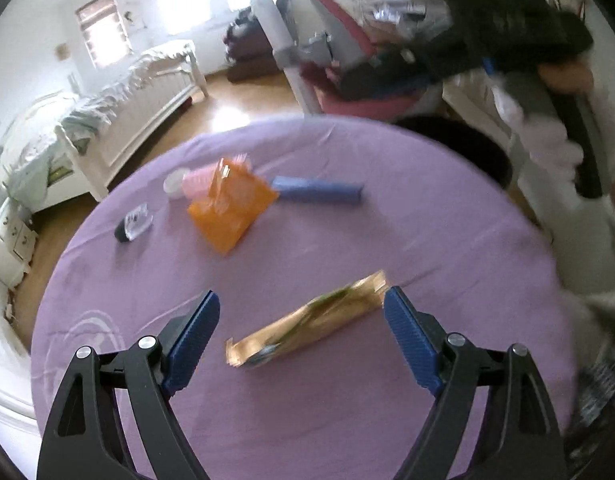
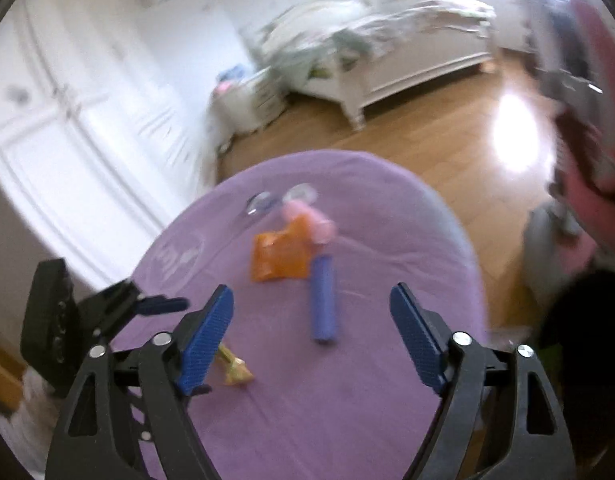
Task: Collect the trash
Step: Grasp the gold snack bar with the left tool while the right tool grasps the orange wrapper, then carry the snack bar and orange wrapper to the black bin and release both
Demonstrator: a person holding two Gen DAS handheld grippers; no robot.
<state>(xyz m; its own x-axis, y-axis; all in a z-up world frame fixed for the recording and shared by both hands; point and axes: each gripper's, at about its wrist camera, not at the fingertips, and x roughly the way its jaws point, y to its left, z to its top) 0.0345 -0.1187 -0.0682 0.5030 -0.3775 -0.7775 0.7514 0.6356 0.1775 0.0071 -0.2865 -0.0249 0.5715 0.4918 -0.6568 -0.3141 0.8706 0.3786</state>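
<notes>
Both the left gripper [image 1: 301, 312] and right gripper [image 2: 311, 308] stand wide open and empty, the gold wrapper [image 1: 307, 320] lying at lower centre between the left pads, the orange packet [image 1: 231, 208] and blue tube [image 1: 317, 193] farther up the purple table [image 1: 387, 248].

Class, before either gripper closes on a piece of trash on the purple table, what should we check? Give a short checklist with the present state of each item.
1. Left gripper open: ok.
2. Right gripper open: ok.
3. Gold wrapper lies between the left fingers: ok.
4. Blue tube ahead of the right gripper, untouched: ok.
5. Orange bag lies free of the tube: cannot tell, they look close.
6. Bin for the trash in view: not ok.
</notes>
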